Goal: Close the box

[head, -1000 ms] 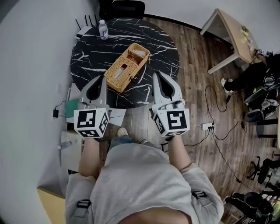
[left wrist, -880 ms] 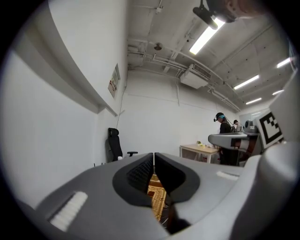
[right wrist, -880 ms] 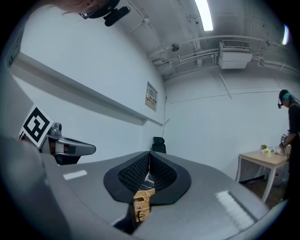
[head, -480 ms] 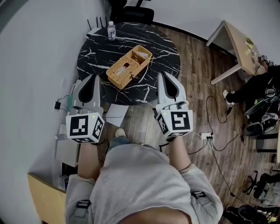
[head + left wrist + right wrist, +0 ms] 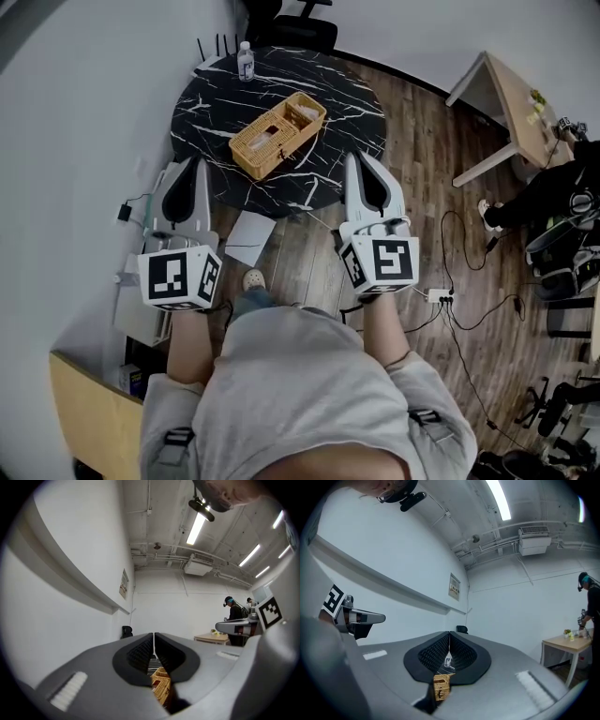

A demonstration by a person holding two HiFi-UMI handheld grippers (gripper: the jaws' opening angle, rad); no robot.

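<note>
A rectangular wicker box [image 5: 277, 134] lies on the round black marble table [image 5: 206, 122], its top open and a pale thing showing inside at its far end. My left gripper [image 5: 194, 163] hangs short of the table's near left edge, shut and empty. To the right, my right gripper [image 5: 362, 157] hovers at the table's near right edge, also shut and empty. Neither touches the box. In the left gripper view the shut left gripper [image 5: 153, 637] shows the box [image 5: 161, 688] below the jaws. The right gripper [image 5: 449, 634] likewise shows the box [image 5: 440, 686] small and far.
A water bottle [image 5: 246, 61] stands at the table's far edge, a black chair [image 5: 300, 30] behind it. A paper sheet [image 5: 248, 237] lies on the wood floor under the table's near edge. A wooden table [image 5: 511, 84], a seated person [image 5: 548, 183] and a power strip [image 5: 439, 296] are at the right.
Both grippers have drawn back from the table toward the person and risen. The box now lies farther ahead of them. Both stayed shut.
</note>
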